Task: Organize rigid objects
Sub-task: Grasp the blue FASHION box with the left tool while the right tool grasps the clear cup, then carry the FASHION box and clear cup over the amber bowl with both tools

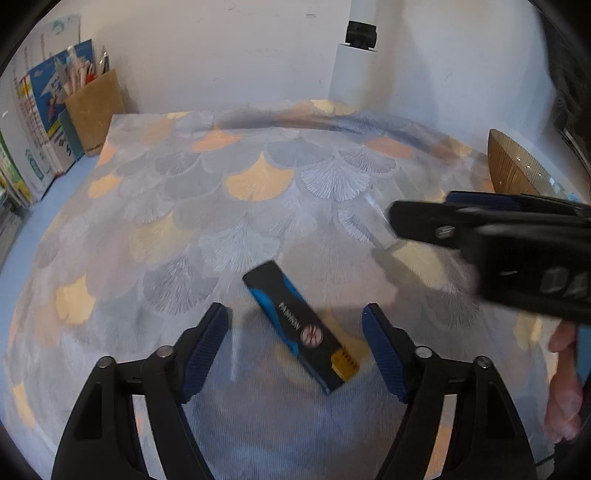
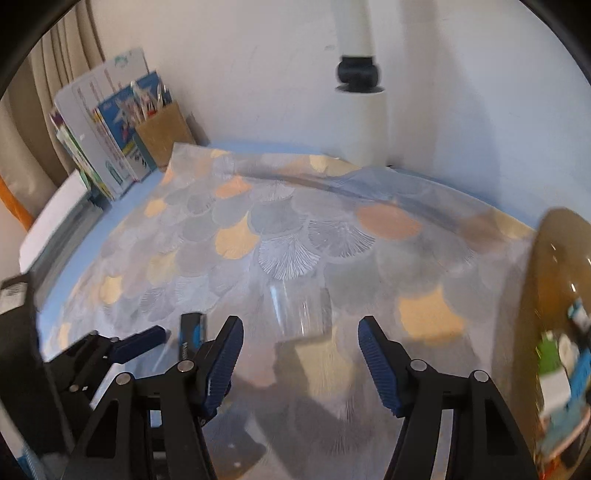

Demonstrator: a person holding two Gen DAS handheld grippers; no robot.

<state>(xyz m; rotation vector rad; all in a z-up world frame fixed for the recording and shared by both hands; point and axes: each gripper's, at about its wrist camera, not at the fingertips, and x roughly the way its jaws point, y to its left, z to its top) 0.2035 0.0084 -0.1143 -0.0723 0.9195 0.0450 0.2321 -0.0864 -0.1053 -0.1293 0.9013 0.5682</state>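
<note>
A black-and-blue box (image 1: 299, 328) marked "FASHION" lies slantwise on the patterned tablecloth (image 1: 221, 206). It sits between the fingers of my left gripper (image 1: 295, 310), which is open, and neither pad touches it. In the right wrist view a clear glass (image 2: 299, 314) stands on the cloth just ahead of my right gripper (image 2: 299, 332). That gripper is open, with gaps on both sides of the glass. The right gripper (image 1: 417, 212) reaches in from the right in the left wrist view. The left gripper (image 2: 140, 343) and the box (image 2: 192, 332) show at the lower left of the right wrist view.
A brown glass bowl (image 2: 554, 295) holding small packets stands at the right edge. Books (image 1: 40, 122) and a cardboard pen holder (image 1: 94, 107) line the back left wall. A white post with a black device (image 1: 360, 35) stands at the back. A hand (image 1: 565, 376) shows at the right.
</note>
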